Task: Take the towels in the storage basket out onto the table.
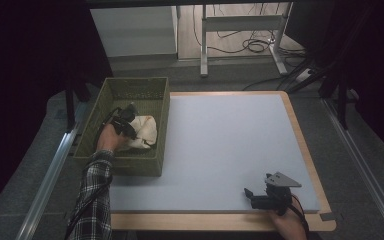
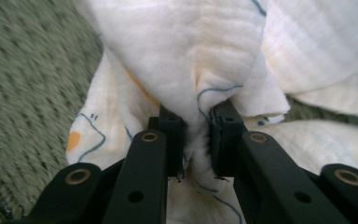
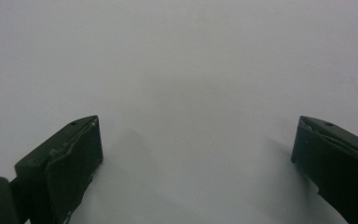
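Note:
A cream cloth (image 1: 145, 131) with blue and orange printed figures lies crumpled inside the green woven basket (image 1: 163, 107) at the table's left. My left gripper (image 1: 125, 122) reaches into the basket from the near side. In the left gripper view its black jaws pinch a fold of the cloth (image 2: 196, 70), and my left gripper (image 2: 196, 135) is shut on it. My right gripper (image 1: 254, 196) rests near the front right of the grey mat (image 1: 220, 145). Its jaws stand wide apart in the right gripper view, my right gripper (image 3: 196, 144) holding nothing above the mat (image 3: 182, 70).
The basket floor (image 2: 32, 70) shows to the left of the cloth. The mat lies on a wooden table (image 1: 215, 221). Behind the table are a desk frame (image 1: 240, 30) and cables on the floor (image 1: 255, 46). A metal rail (image 1: 50, 170) runs along the left side.

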`<action>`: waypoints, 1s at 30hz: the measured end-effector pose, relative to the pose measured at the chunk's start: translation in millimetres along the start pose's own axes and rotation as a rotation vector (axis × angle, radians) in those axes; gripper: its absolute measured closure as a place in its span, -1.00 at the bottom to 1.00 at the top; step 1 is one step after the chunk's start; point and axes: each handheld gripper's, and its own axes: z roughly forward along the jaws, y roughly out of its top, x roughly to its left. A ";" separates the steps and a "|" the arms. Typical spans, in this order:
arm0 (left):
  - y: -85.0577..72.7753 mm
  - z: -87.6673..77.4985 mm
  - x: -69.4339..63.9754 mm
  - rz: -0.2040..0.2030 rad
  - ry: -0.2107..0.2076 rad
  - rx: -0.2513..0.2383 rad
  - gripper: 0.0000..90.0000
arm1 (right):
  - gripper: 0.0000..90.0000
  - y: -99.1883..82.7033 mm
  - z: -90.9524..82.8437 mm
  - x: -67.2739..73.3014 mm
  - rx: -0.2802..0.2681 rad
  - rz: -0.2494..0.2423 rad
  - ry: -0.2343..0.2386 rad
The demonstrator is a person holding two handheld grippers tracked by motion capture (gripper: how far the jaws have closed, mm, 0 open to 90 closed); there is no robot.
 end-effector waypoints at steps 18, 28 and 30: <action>-15.2 -66.4 6.8 -0.021 -0.001 -0.322 0.73 | -0.96 0.0 0.0 0.0 0.001 -0.002 0.000; -18.5 -93.2 2.2 -0.011 0.002 -0.429 0.73 | -0.96 0.0 -0.1 0.0 0.001 -0.001 0.000; -18.2 -98.8 1.4 -0.011 -0.001 -0.446 0.72 | -0.96 0.0 -0.1 0.0 0.001 -0.001 0.000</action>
